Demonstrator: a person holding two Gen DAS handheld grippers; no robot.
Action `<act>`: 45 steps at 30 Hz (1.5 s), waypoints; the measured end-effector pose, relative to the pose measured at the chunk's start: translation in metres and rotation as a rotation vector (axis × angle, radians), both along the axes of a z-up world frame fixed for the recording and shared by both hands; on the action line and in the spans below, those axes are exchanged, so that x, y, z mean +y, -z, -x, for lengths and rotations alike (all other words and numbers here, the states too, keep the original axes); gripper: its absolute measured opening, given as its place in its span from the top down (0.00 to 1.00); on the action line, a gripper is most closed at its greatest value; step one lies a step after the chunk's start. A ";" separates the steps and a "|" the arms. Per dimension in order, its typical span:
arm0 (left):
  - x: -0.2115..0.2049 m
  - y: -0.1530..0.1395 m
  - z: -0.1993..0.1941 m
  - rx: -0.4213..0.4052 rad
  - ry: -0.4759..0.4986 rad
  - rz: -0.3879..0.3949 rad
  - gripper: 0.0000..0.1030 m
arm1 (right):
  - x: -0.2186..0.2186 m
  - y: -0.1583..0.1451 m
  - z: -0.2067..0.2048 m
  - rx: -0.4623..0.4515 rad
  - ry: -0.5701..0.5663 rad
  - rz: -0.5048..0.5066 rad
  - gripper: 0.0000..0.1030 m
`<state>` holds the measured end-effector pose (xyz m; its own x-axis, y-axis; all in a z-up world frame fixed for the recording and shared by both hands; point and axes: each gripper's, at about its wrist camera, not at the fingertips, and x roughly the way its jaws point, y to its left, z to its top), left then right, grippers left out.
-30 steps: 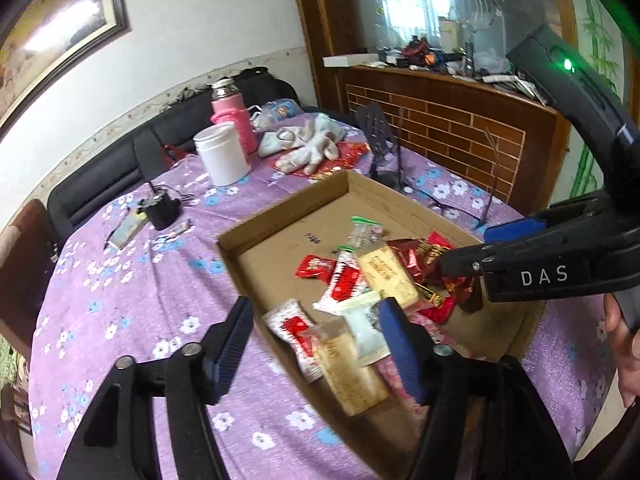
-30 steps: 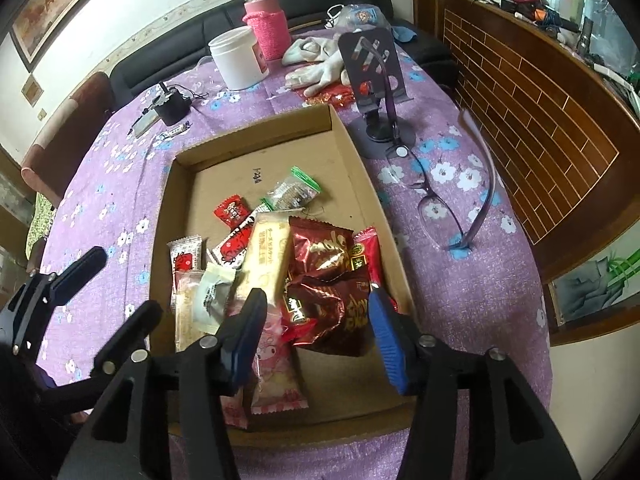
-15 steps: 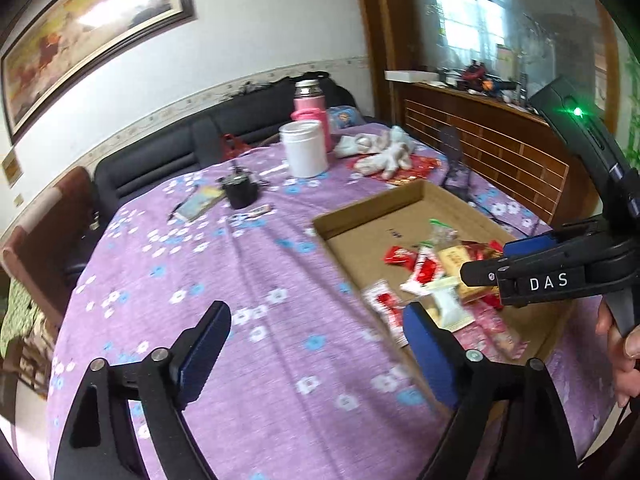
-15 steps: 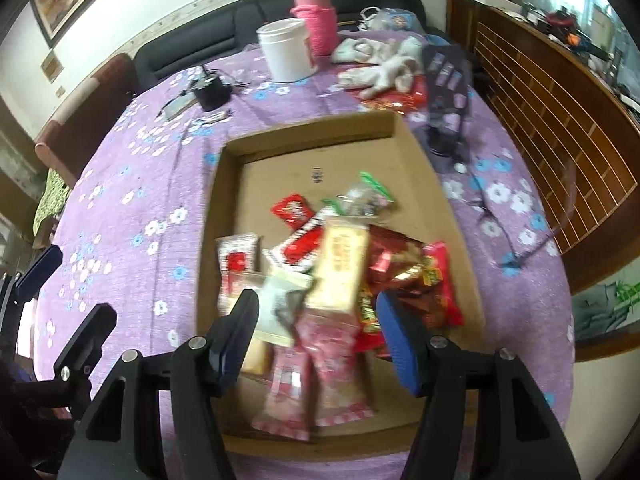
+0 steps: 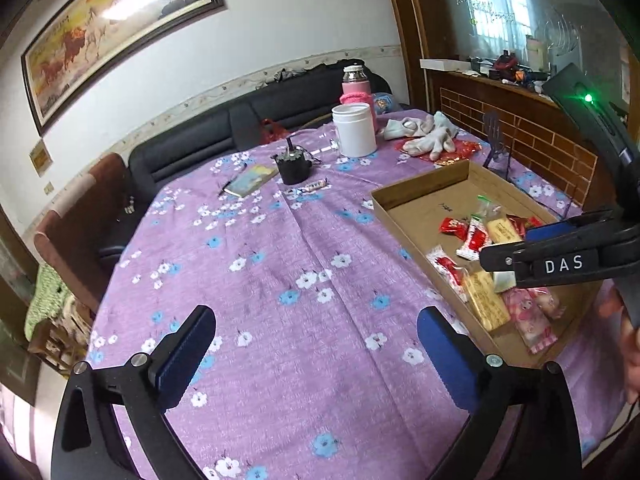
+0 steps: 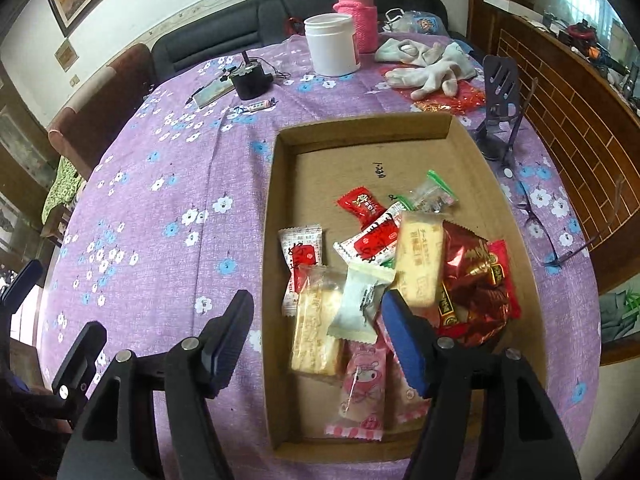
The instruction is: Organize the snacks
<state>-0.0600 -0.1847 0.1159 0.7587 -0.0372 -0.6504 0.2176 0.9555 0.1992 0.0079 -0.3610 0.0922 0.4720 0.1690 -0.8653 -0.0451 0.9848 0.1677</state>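
**A:** Your left gripper [image 5: 316, 354] hangs over bare purple floral cloth [image 5: 280, 280], jaws opening to a very wide spread with nothing between them. The cardboard tray [image 5: 420, 188] sits off at about three o'clock in that view, well clear of the blue pads.

**B:** And my right one?

**A:** Your right gripper [image 6: 318, 334] points steeply down over the tray's near-left corner — jaws opening, roughly mid-spread, gripping nothing. Its left pad is over the cloth just outside the tray wall [image 6: 276, 184]; its right pad is over the snack heap. Whether that pad touches a packet cannot be told.

**B:** Where do the snacks lie?

**A:** All inside the tray, bunched toward its near half. A pale biscuit packet [image 6: 316, 324] and a white wrapped sweet [image 6: 356, 304] appear between your right jaws, lying loose on the tray floor. A pink cartoon packet [image 6: 362, 392] is at six o'clock of the pile, a crumpled dark-red foil bag [image 6: 476, 280] at three, a long yellow bar [image 6: 420, 256] at centre, a small red sachet [image 6: 360, 204] and a clear green-edged bag [image 6: 434, 194] at twelve.

**B:** The rest of the bench?

**A:** Beyond the tray, at twelve o'clock — a white jar [image 6: 332, 44], a pink-sleeved flask [image 6: 356, 12], pale gloves [image 6: 432, 64]. A phone stand [image 6: 498, 108] and spectacles [image 6: 560, 224] lie toward two and three.
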 end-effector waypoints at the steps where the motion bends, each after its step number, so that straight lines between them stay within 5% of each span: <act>1: 0.003 -0.001 0.001 0.008 0.000 0.015 0.01 | 0.001 -0.001 0.002 -0.003 0.006 0.001 0.31; 11: 0.020 -0.003 -0.003 0.036 -0.016 0.041 0.01 | -0.005 -0.005 0.018 -0.018 0.082 0.009 0.24; 16: 0.015 -0.007 -0.007 0.044 -0.012 -0.016 0.01 | -0.012 -0.009 0.028 -0.032 0.124 0.000 0.23; 31: 0.001 -0.028 -0.008 0.071 0.159 0.090 0.01 | -0.033 -0.013 0.069 -0.050 0.236 0.005 0.23; 45: -0.042 -0.018 -0.002 0.073 0.215 -0.025 0.01 | -0.050 -0.019 0.098 -0.073 0.298 0.041 0.23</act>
<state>-0.0576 -0.2265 0.1336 0.6857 -0.1763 -0.7062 0.4305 0.8806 0.1982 -0.0898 -0.4113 0.1112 0.5563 -0.0200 -0.8307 0.2361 0.9623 0.1350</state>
